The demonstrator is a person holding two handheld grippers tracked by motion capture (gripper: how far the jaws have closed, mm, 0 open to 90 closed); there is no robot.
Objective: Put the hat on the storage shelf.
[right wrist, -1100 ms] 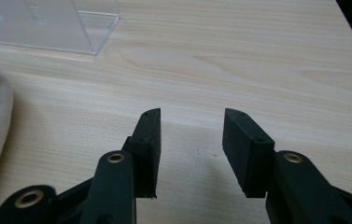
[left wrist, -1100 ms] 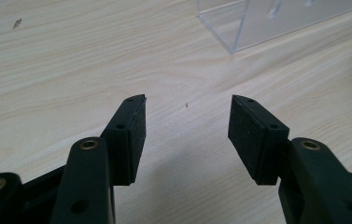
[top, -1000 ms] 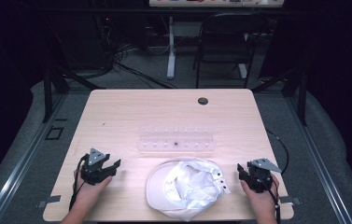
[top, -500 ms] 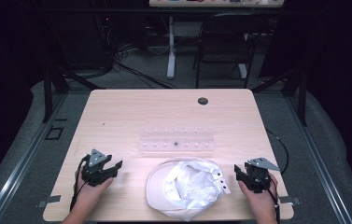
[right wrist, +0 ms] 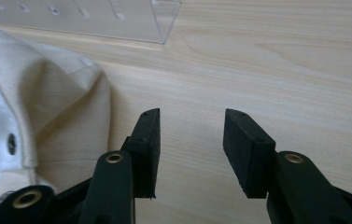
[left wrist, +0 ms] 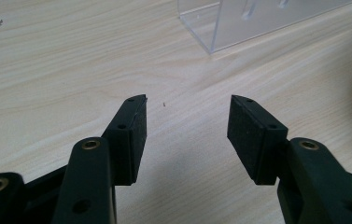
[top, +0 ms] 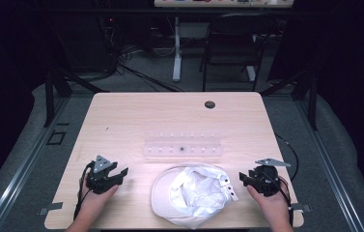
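white cap (top: 191,195) lies crown-down, inside facing up, at bottom centre of the high view, on the near edge of the wooden bench (top: 136,116). brim sits toward the lower left of the cap, strap end with its eyelets toward the right

left gripper (top: 119,174) sits lower left of the high view, held in the person's left hand (top: 95,203), well apart from the cap. left gripper view: both fingers (left wrist: 129,135) spread wide, bare bench between them, nothing gripped. corner of the clear acrylic rack (left wrist: 257,21) shows at the top of that frame, sliver of cap at the right edge

right gripper (top: 242,178) is lower right of the high view, in the right hand (top: 273,205), tips pointing at the cap's strap side, just beside it and not touching as far as i can see. right gripper view: fingers (right wrist: 246,144) apart, jaws have just been closing a little from fully wide, nothing between them, only wood grain. cap fabric (right wrist: 33,121) covers the left of that frame, one metal eyelet visible, left finger just beside the cloth edge

clear rack (top: 182,145) lies flat mid-frame in the high view, just above the cap, row of small holes along it. small dark round grommet (top: 210,104) near the bench's far edge, upper right of centre. dark chair (top: 230,43) and cabling on the floor behind the bench, top of frame
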